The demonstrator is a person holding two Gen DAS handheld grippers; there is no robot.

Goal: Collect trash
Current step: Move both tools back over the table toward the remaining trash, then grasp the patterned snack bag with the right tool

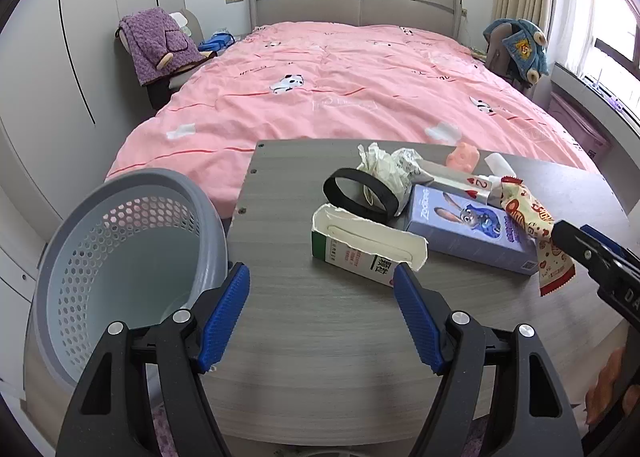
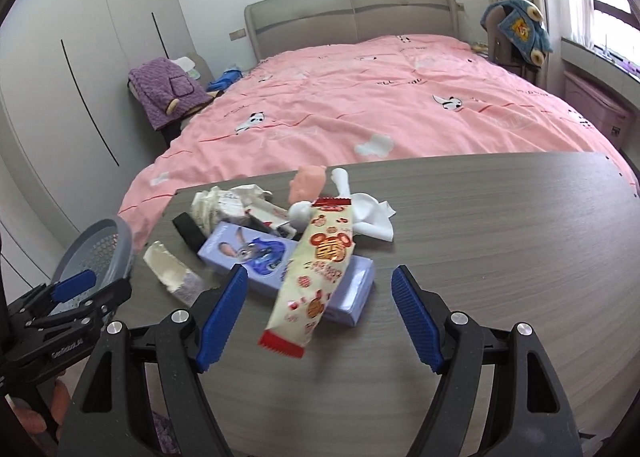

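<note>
A pile of trash lies on the grey wooden table (image 1: 304, 329): a torn white carton (image 1: 360, 245), a purple cartoon box (image 1: 468, 233), a red-and-cream snack wrapper (image 1: 532, 225), a black band (image 1: 360, 193) and crumpled paper (image 1: 384, 165). My left gripper (image 1: 322, 273) is open, just short of the carton, with nothing gripped. My right gripper (image 2: 320, 273) is open too. The wrapper (image 2: 316, 265) lies on the purple box (image 2: 240, 253), and its lower end reaches between the fingers without touching the pads. A grey perforated basket (image 1: 120, 241) stands at the table's left edge.
A pink figure (image 2: 306, 181) and white tissue (image 2: 372, 217) lie behind the pile. A bed with a pink cover (image 1: 340, 89) is beyond the table. A chair with a purple garment (image 1: 156, 41) stands on the left and one with a blue garment (image 1: 516, 45) on the right.
</note>
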